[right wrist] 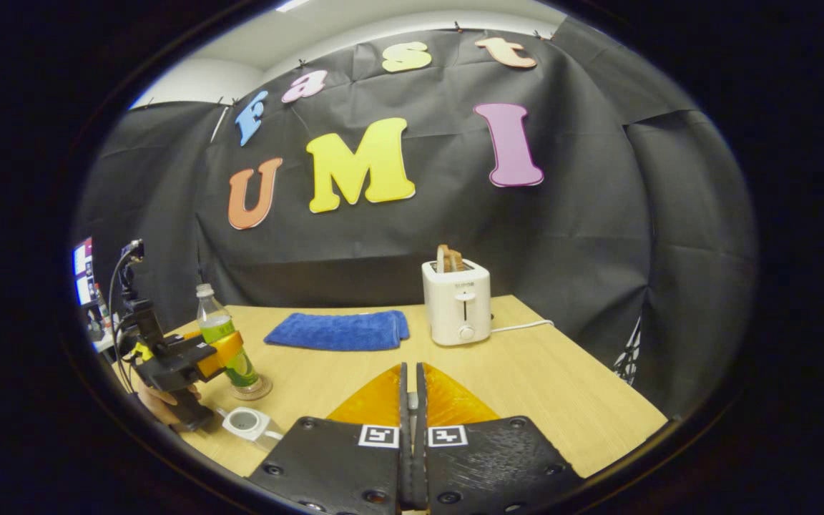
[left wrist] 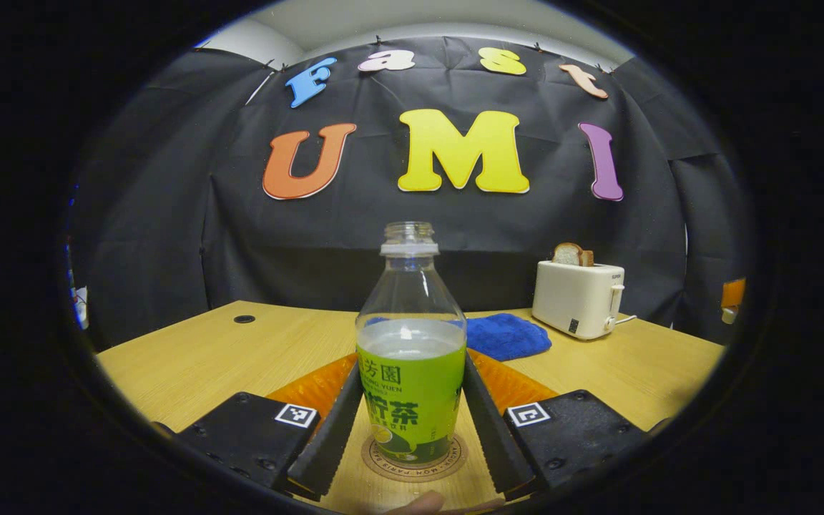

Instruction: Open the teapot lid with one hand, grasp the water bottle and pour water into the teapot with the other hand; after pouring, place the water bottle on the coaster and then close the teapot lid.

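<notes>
The left gripper [left wrist: 412, 422] is held level and low, its two fingers [left wrist: 330, 436] spread apart with a gap kept on each side of what stands between them. A fingertip of the holding hand [left wrist: 419, 504] is seen at the lower edge. The right gripper [right wrist: 410, 400] is held level, its fingers pressed together.

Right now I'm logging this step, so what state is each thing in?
water bottle: uncapped, upright on the coaster, partly full
left gripper: fingers on both sides of the bottle
right gripper: shut, empty
toaster: bread in slot
blue cloth: folded flat
</notes>
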A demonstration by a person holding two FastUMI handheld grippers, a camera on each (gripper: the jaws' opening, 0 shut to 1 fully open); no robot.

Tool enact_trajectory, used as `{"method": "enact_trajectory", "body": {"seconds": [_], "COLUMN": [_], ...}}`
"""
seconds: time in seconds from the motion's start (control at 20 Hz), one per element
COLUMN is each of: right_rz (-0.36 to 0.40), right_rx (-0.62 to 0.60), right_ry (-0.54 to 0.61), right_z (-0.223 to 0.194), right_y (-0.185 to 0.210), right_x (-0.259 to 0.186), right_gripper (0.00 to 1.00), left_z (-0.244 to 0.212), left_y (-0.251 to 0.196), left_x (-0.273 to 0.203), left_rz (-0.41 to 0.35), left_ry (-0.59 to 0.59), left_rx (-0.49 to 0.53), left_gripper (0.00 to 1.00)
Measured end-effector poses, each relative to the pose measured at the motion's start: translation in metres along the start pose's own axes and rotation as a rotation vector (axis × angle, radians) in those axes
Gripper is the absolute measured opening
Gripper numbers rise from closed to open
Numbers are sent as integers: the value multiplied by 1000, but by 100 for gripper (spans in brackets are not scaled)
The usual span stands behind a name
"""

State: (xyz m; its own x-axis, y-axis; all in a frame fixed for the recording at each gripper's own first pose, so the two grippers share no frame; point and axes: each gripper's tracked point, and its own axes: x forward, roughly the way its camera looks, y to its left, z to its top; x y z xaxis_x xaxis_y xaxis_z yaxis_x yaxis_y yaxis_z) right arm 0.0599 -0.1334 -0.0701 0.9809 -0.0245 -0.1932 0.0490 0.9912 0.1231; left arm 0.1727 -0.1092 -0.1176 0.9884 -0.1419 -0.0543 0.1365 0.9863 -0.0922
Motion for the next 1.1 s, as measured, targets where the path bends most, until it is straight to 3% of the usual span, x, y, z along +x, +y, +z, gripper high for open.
{"method": "enact_trajectory", "body": {"seconds": [0.2, 0.25, 0.3, 0.55, 0.8, 1.1], "right_rz": [9, 17, 25, 58, 175, 316], "right_rx": [-4, -5, -6, -38, -52, -39], "right_ry": [-5, -9, -12, -8, -21, -9], "right_z": [1, 1, 2, -4, -9, -38], "right_y": [5, 8, 11, 32, 81, 151], "right_x": [0, -2, -2, 0, -3, 5], "right_gripper": [0, 0, 0, 1, 0, 0], "left_z": [20, 25, 32, 72, 96, 93], "left_y": [0, -3, -5, -3, 14, 26], "left_x": [-7, -12, -15, -36, -72, -120], "left_rz": [-2, -13, -18, -15, 38, 12], "left_ry": [-48, -58, -74, -116, -110, -96], "left_rx": [29, 36, 48, 31, 56, 39], "left_gripper": [90, 99, 100, 100, 100, 100]}}
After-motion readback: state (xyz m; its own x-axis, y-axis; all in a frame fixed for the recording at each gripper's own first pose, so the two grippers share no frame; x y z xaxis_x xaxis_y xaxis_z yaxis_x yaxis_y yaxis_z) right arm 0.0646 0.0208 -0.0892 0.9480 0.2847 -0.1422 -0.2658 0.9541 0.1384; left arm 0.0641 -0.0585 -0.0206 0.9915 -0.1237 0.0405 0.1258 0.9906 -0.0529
